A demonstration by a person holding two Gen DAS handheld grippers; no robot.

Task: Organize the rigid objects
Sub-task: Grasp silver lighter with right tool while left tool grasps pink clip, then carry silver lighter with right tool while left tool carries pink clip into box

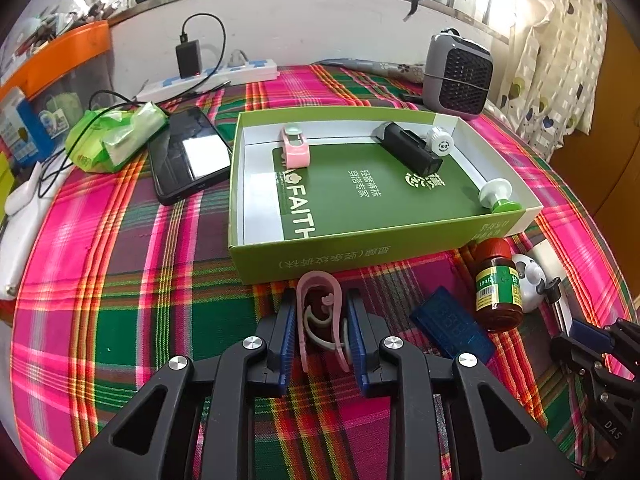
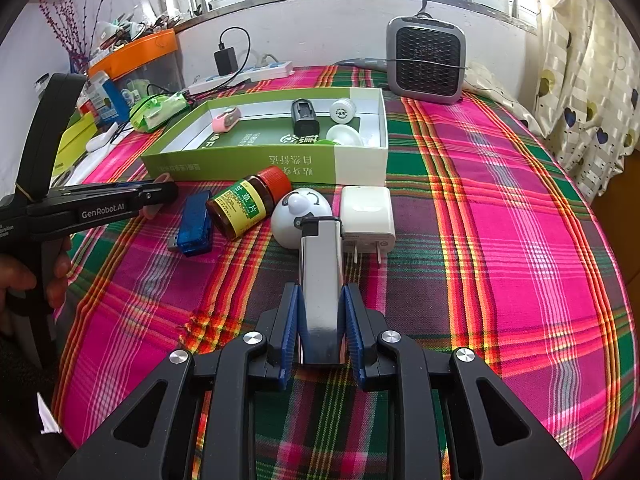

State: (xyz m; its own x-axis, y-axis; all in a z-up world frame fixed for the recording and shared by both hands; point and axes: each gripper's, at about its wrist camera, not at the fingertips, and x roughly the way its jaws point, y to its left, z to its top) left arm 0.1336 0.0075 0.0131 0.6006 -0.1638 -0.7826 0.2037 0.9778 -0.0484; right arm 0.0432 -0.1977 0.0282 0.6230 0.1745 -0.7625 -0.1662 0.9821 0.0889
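Round surface (image 2: 500,208) under a pink, green and red plaid cloth, set against a white wall below a barred window. Spotted curtain (image 2: 580,80) hangs at the right. Landmark: open green box (image 1: 304,258) near mid-surface.

Behind the box: grey fan heater (image 2: 426,60), white power strip (image 1: 208,78) with a black charger plugged in. Left of the box: dark phone (image 1: 188,156), green wipes pack (image 1: 112,136).

Inside the box: pink clip (image 1: 295,146), black rectangular device (image 1: 412,148), white cap (image 1: 440,142), white-and-green piece (image 1: 498,196).

In front of the box: brown bottle with red lid (image 2: 250,202) lying on its side, lid toward the box; blue USB stick (image 2: 194,222); white round toy (image 2: 300,216); white plug adapter (image 2: 366,216).

Left hand-held gripper (image 1: 322,340) is clamped on a pink loop clip (image 1: 320,320), long axis along the fingers, rounded end toward the box's front wall.

Right hand-held gripper (image 2: 322,328) is clamped on a silver lighter (image 2: 322,276), long axis along the fingers, black top pointing at the box, beside the toy.
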